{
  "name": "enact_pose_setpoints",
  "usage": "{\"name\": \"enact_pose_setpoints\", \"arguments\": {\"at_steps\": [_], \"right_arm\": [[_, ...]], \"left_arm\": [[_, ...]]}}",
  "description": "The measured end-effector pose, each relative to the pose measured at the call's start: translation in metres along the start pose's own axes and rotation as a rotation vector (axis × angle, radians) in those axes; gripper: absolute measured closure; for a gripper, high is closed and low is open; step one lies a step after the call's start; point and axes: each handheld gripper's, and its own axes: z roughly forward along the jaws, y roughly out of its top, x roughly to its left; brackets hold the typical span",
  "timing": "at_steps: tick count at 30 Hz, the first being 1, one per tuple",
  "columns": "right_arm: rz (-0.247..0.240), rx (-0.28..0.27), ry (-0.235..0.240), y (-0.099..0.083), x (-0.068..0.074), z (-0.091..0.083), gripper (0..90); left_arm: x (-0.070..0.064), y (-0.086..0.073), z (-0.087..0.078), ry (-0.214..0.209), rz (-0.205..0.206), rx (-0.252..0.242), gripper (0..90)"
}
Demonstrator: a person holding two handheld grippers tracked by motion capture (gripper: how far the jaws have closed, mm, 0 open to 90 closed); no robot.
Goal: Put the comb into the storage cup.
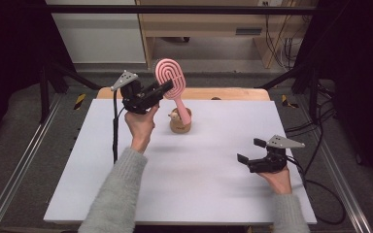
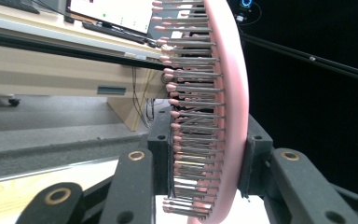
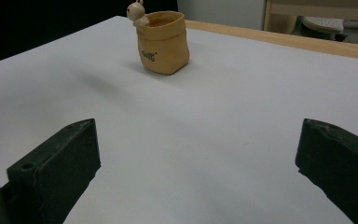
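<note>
A pink hairbrush (image 1: 171, 83) is held in the air above the back of the table, its handle pointing down toward a small tan sack-shaped pot (image 1: 180, 124). My left gripper (image 1: 164, 88) is shut on the brush's head; in the left gripper view the bristles and pink back (image 2: 228, 116) sit edge-on between the two jaws. The pot (image 3: 163, 43) has a little animal figure on its rim and stands upright on the white board. My right gripper (image 1: 250, 151) rests low near the right front, open with nothing between its fingers (image 3: 56, 163).
The white board (image 1: 184, 194) covers most of a wooden table, whose bare edge shows at the back (image 1: 223, 93). Metal rails run along both sides. Cables (image 1: 320, 194) trail off the right side. A desk with a monitor stands beyond the table.
</note>
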Motion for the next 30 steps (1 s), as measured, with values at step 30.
{"name": "enact_pose_setpoints", "arguments": {"at_steps": [30], "right_arm": [[-0.004, 0.002, -0.003, 0.0, 0.0, 0.0, 0.2]], "left_arm": [[0.019, -0.003, 0.032, 0.061, -0.013, 0.009, 64.0]]}}
